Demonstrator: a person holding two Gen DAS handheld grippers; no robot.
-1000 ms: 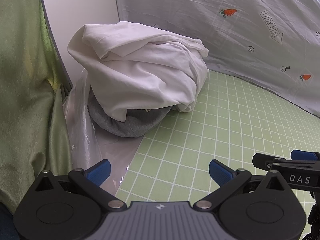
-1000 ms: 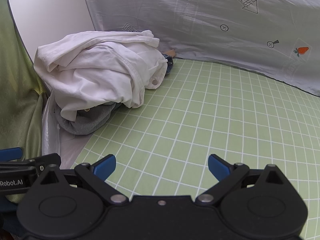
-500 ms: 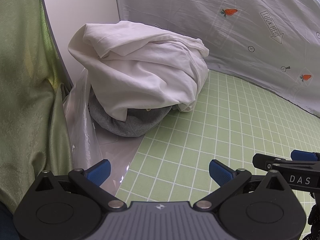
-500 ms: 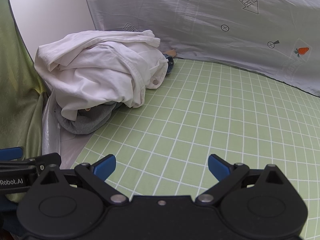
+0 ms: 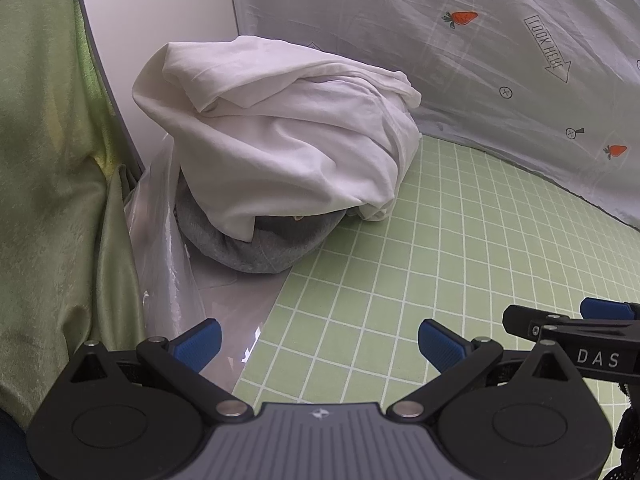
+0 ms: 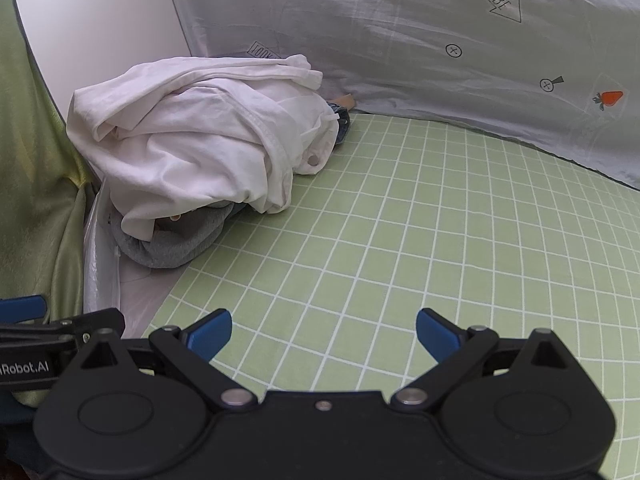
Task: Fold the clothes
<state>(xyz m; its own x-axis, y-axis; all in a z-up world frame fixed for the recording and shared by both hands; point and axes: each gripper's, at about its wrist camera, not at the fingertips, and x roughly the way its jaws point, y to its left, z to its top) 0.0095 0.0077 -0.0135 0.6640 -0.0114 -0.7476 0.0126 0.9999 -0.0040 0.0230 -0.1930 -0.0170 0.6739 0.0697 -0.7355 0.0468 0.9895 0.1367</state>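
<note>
Progress: by my reading, folding has not begun; nothing folded is in sight and the mat is bare in front of both tools.
Clothes pile: a heap [image 5: 280, 152] sits ahead and to the left of both grippers, well apart from them, at the far left corner of the green checked mat [image 6: 420, 232].
Top layer: a crumpled white garment [image 6: 192, 148] drapes over the heap, with a snap or button showing on its right edge.
Under layer: a grey garment [image 5: 260, 248] bulges out at the bottom front, partly off the mat on a clear plastic sheet [image 5: 168, 264].
Other item: a bit of blue denim [image 6: 342, 126] peeks out behind the heap on the right; how much is there I cannot tell.
Left gripper [image 5: 318, 342]: spread wide, holding nothing, low over the mat's near left edge.
Right gripper [image 6: 324, 332]: spread wide, holding nothing, low over the mat just to the right of the left one.
Surroundings: a grey printed sheet [image 6: 400, 40] stands behind the mat and a green cloth [image 5: 48, 180] hangs to the left.
Left to do: likely everything; pull one garment off the heap, spread it flat on the open mat, fold it, then repeat.
Next move calls for: a reach forward and left to the white garment's loose edge.
</note>
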